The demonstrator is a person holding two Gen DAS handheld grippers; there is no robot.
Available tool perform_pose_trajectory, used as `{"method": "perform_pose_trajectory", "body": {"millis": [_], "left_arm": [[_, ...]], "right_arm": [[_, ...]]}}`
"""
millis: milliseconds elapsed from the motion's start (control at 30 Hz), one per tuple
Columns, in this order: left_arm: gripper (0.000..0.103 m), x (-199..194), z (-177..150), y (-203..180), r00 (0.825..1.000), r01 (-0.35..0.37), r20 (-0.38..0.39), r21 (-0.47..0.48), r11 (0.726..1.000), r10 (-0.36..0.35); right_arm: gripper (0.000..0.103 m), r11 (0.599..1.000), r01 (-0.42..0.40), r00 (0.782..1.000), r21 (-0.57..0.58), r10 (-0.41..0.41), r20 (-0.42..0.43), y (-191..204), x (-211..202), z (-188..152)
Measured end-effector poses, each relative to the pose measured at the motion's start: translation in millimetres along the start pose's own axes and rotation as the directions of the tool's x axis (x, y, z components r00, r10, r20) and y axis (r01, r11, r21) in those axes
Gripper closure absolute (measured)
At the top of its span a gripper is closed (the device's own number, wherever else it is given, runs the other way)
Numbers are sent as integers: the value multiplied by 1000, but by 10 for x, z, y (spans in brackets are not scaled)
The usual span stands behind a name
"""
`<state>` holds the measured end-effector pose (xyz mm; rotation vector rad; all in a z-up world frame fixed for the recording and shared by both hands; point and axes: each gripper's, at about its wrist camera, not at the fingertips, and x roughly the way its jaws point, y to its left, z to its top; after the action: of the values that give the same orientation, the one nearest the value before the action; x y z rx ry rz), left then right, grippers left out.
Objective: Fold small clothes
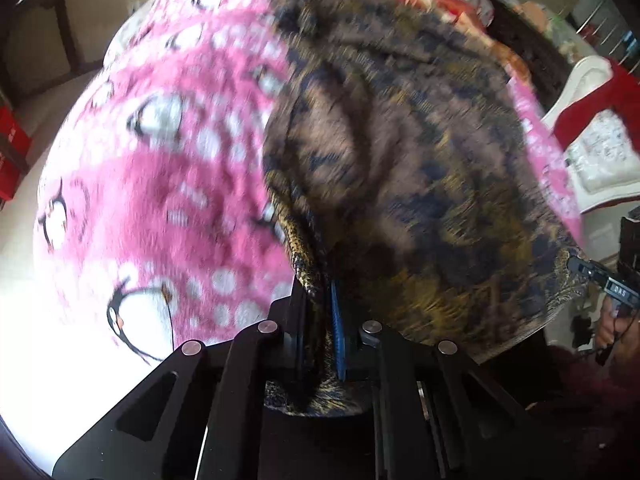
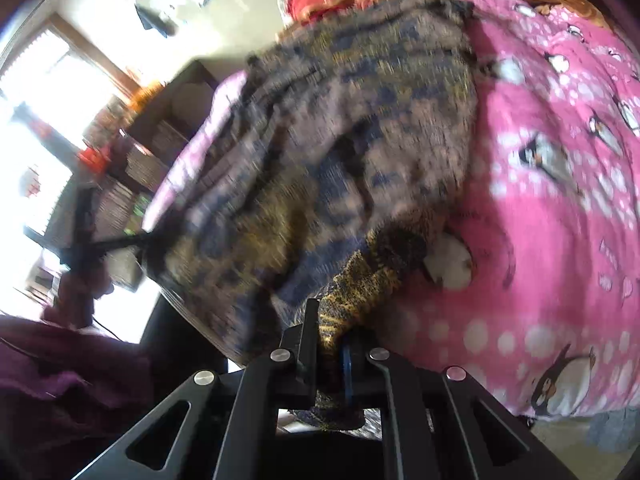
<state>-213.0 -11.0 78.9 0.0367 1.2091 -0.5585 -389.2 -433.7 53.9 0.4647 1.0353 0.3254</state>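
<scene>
both grippers, left (image 1: 320, 320) and right (image 2: 330, 344), were clamped on one edge of a brown patterned garment (image 1: 400, 140), apparently to keep it spread for a fold. it hung over a pink penguin blanket (image 1: 160, 160); blur hid finer detail.

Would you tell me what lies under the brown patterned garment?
The pink penguin blanket spreads beneath the brown patterned garment, showing on both sides. What the cloth covers directly underneath cannot be seen.
</scene>
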Motion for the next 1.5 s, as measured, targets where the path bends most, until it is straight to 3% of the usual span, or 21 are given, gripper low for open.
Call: {"method": "perform_pose_trajectory", "body": {"millis": [200, 433, 533, 633, 700, 867, 933, 1033, 1133, 1333, 1400, 1433, 1467, 1500], "left_arm": [[96, -359, 415, -69, 984, 39, 177, -29, 999, -33], [99, -364, 1023, -35, 960, 31, 279, -43, 999, -18], [99, -298, 1149, -37, 969, 44, 244, -43, 998, -32], [97, -201, 1088, 16, 986, 66, 159, -69, 995, -54], [88, -115, 967, 50, 994, 62, 94, -88, 994, -53], [46, 19, 512, 119, 999, 51, -5, -137, 989, -52], [40, 103, 329, 129, 996, 55, -55, -158, 986, -65], [40, 270, 141, 75, 991, 19, -128, -148, 989, -38], [40, 375, 53, -5, 991, 5, -136, -127, 992, -23], [40, 577, 12, -350, 978, 111, -173, -38, 993, -116], [40, 596, 33, -365, 981, 105, -161, -26, 994, -108], [53, 584, 51, -333, 981, 117, -152, -50, 992, -123], [82, 561, 65, -291, 980, 131, -141, -77, 988, -141], [94, 534, 90, -241, 979, 142, -135, -102, 985, -155]], "right_arm": [[95, 997, -72, 984, 13, 69, 162, -20, -392, 491], [95, 999, -26, 963, 23, 18, 268, -196, -432, 1157], [95, 999, -22, 963, 33, 13, 269, -269, -386, 1351], [95, 999, -31, 968, 27, 23, 249, -278, -306, 1422], [95, 999, -29, 971, 21, 24, 238, -287, -265, 1400], [95, 997, -44, 973, 64, 29, 228, -410, -218, 1306], [95, 996, -45, 975, 73, 28, 220, -444, -206, 1279], [95, 996, -46, 976, 74, 29, 214, -468, -194, 1263], [95, 995, -56, 975, 80, 37, 218, -479, -194, 1265], [95, 996, -59, 975, 74, 42, 218, -465, -202, 1248], [95, 995, -59, 975, 76, 41, 218, -469, -202, 1247], [95, 995, -60, 975, 78, 41, 218, -472, -199, 1241], [95, 995, -58, 975, 80, 40, 217, -474, -197, 1236], [95, 995, -55, 975, 79, 37, 218, -474, -199, 1232]]}}
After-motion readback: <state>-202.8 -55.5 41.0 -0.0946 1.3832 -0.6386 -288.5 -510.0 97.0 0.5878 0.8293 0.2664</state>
